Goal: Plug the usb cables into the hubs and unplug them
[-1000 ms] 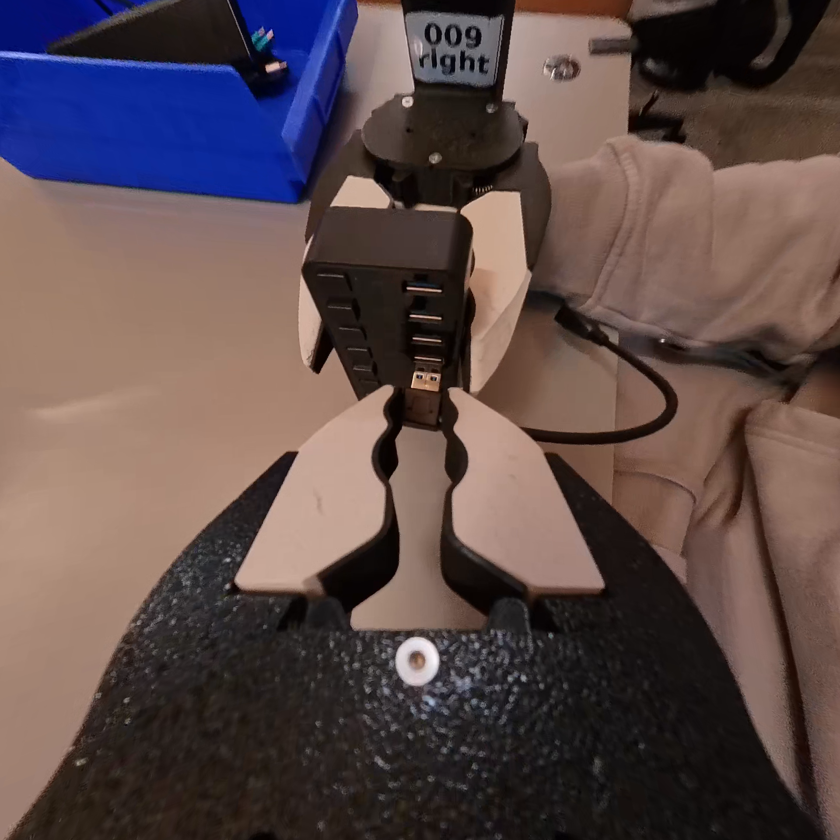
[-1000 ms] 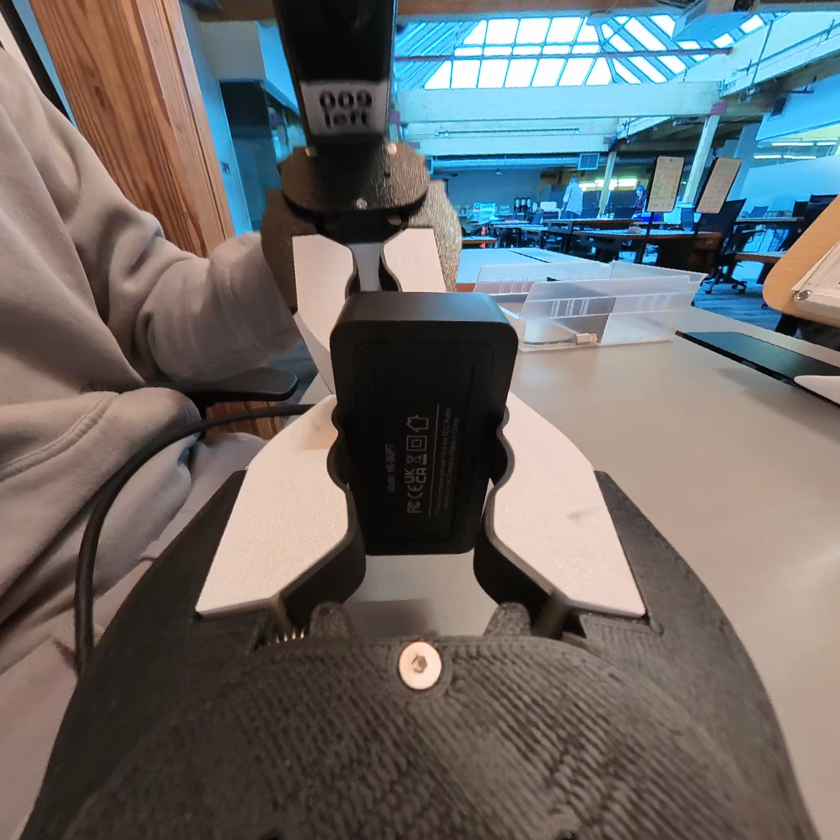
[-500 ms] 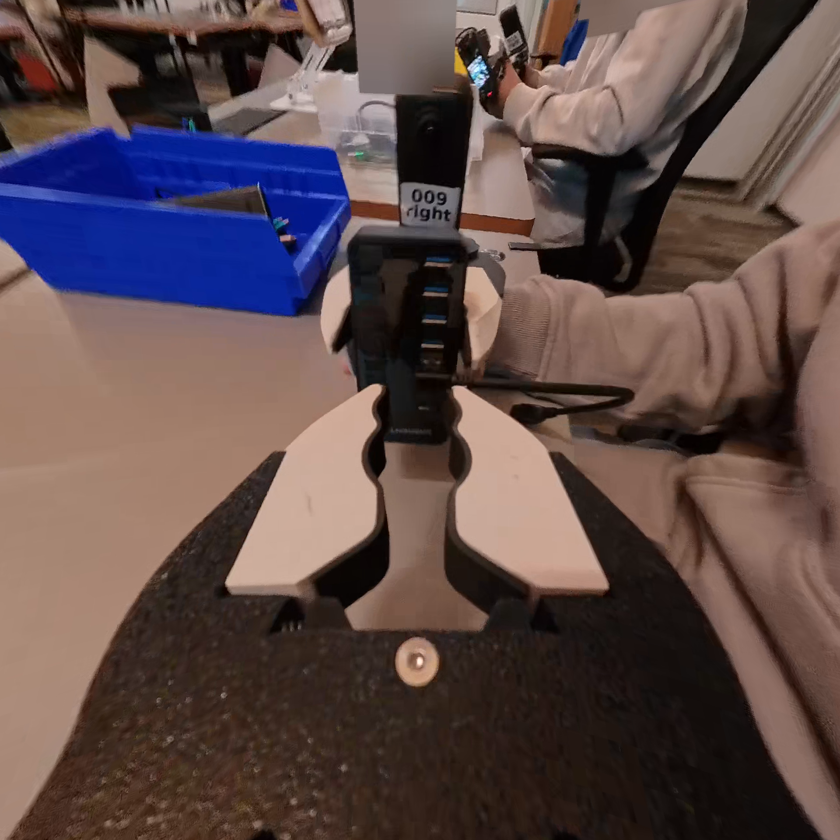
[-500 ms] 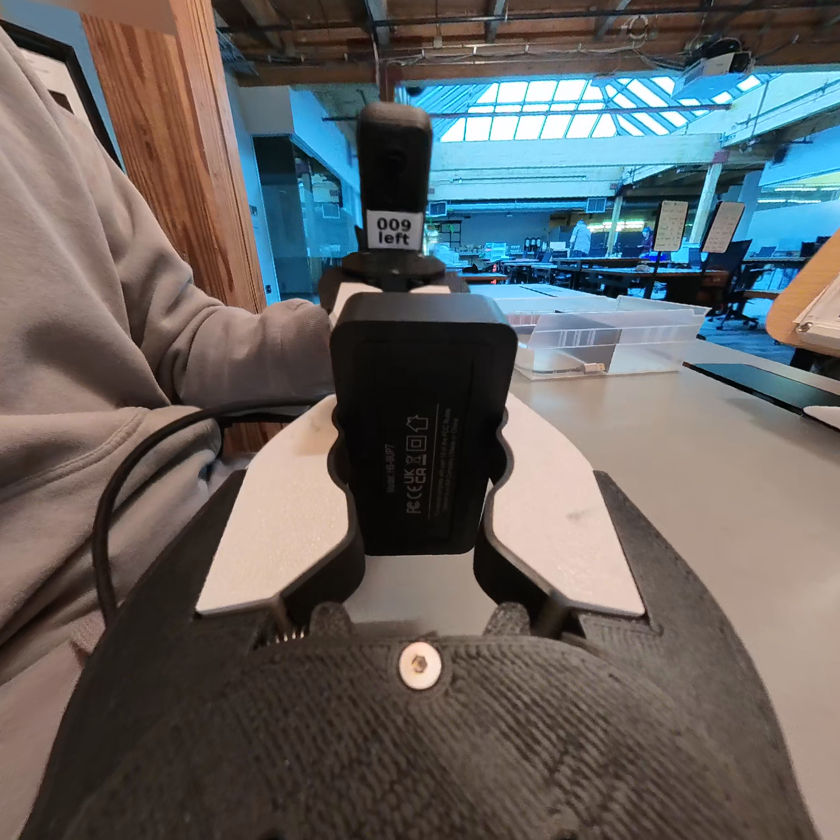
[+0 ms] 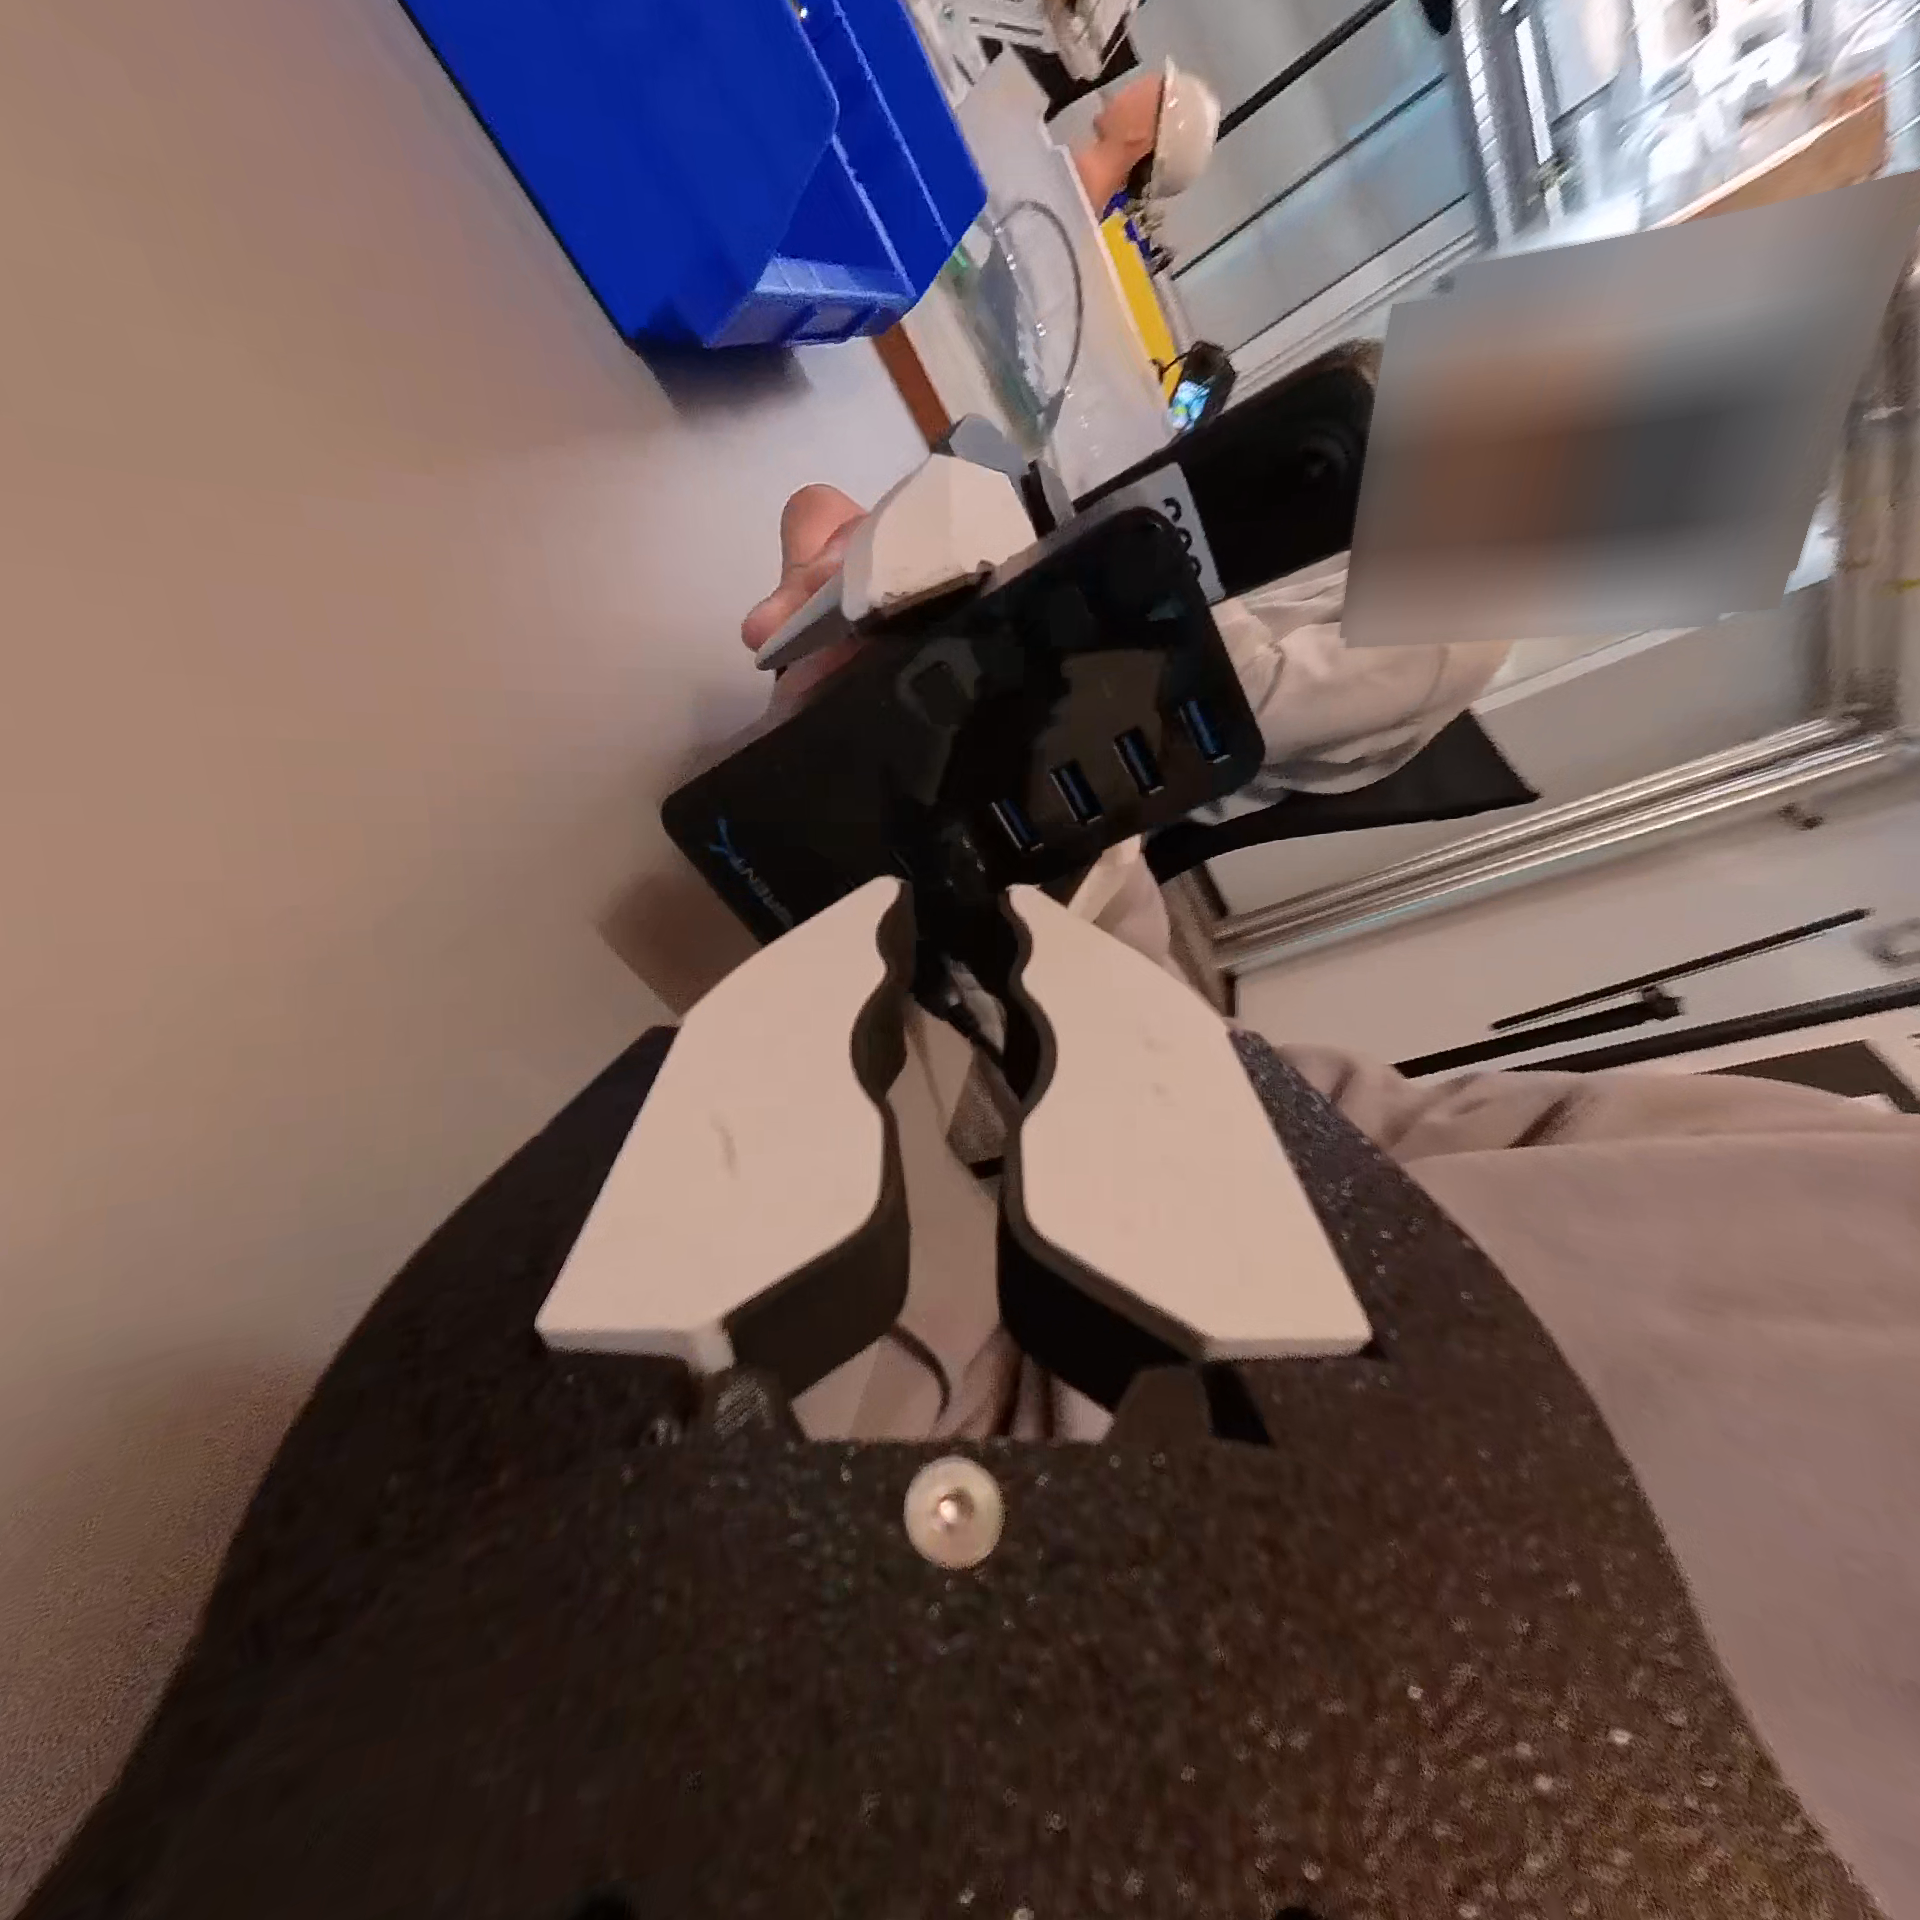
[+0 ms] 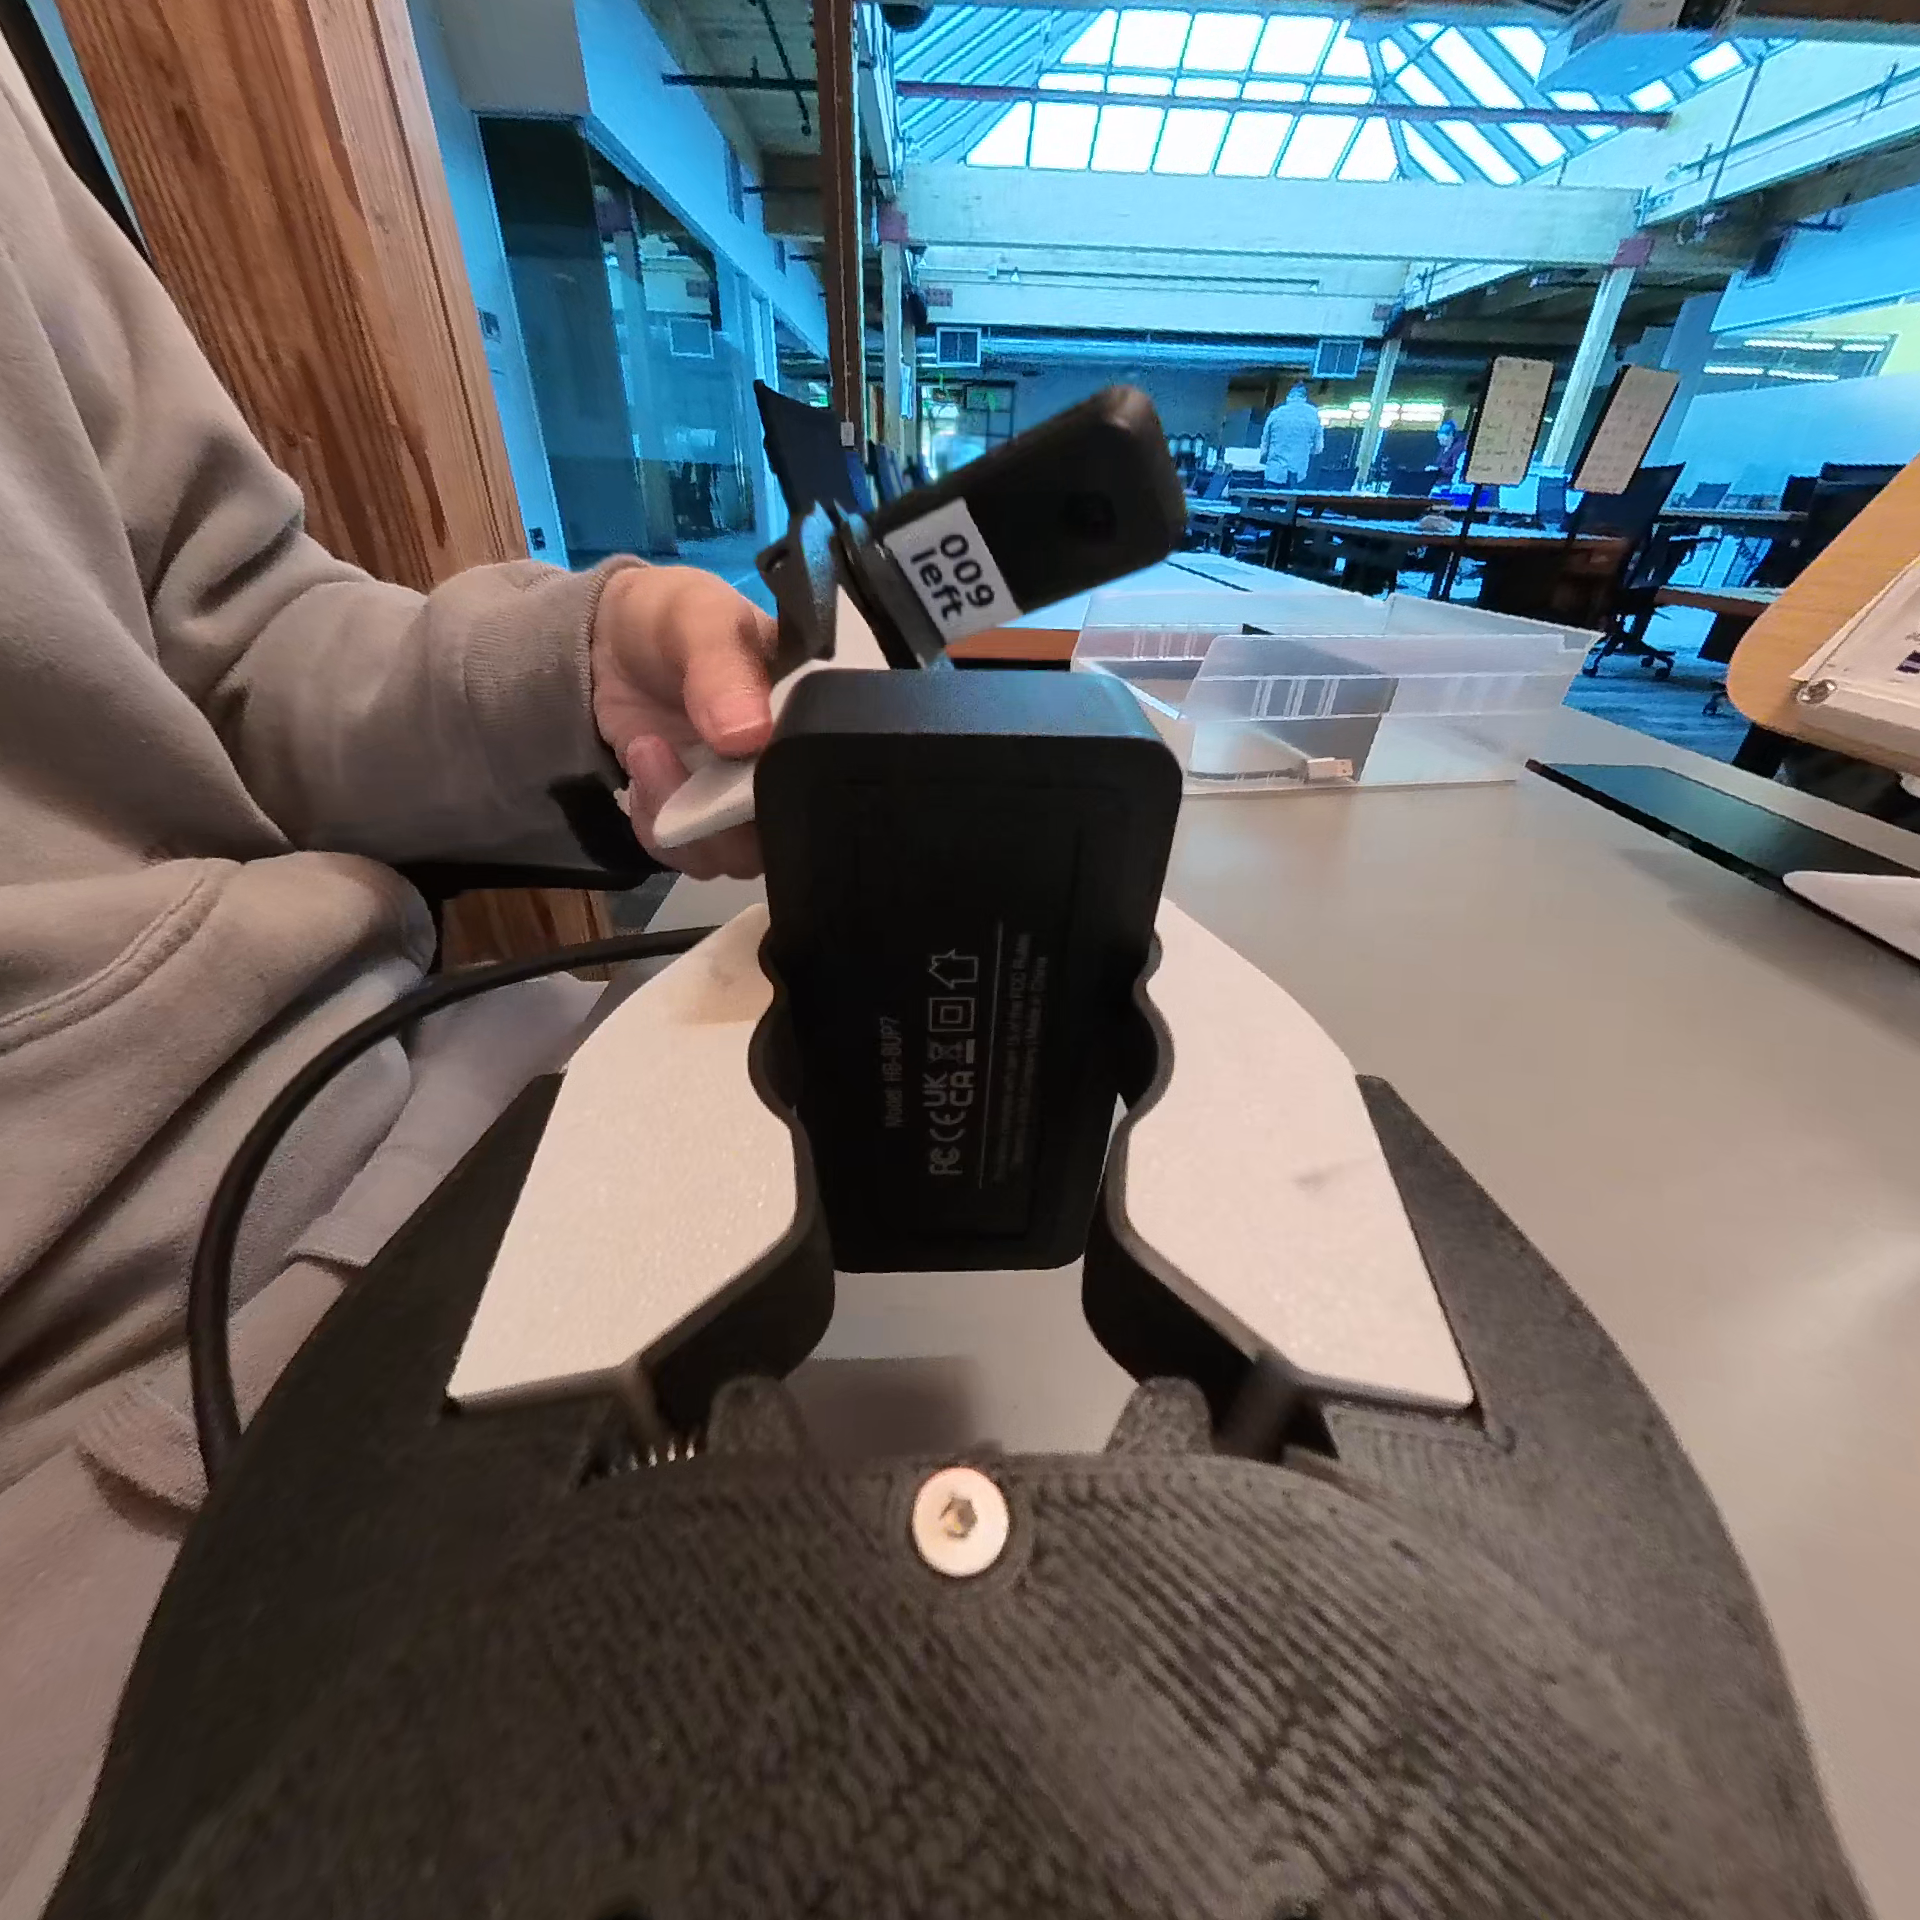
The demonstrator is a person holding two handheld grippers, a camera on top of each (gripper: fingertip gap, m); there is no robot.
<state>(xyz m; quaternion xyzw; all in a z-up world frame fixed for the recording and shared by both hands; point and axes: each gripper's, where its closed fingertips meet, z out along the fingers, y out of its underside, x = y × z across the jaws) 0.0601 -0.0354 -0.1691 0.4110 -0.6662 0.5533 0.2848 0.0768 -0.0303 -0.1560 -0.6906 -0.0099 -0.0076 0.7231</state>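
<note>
My right gripper is shut on a black USB hub and holds it upright above the grey table; this view shows the hub's back. In the left wrist view, which is rolled sideways, the hub shows its row of blue ports. My left gripper is shut on a black USB plug pressed against the hub's port row. Its cable runs back between the fingers and loops at the left in the right wrist view. How deep the plug sits is hidden.
A blue bin stands on the table beyond the hub. A clear plastic tray sits farther along the table. A person's grey sleeve and hand are at the left. A dark flat panel lies at the right.
My left gripper has rolled sideways while holding the plug at the hub's port row; its camera now tilts to the right. My right gripper and the hub have barely moved.
</note>
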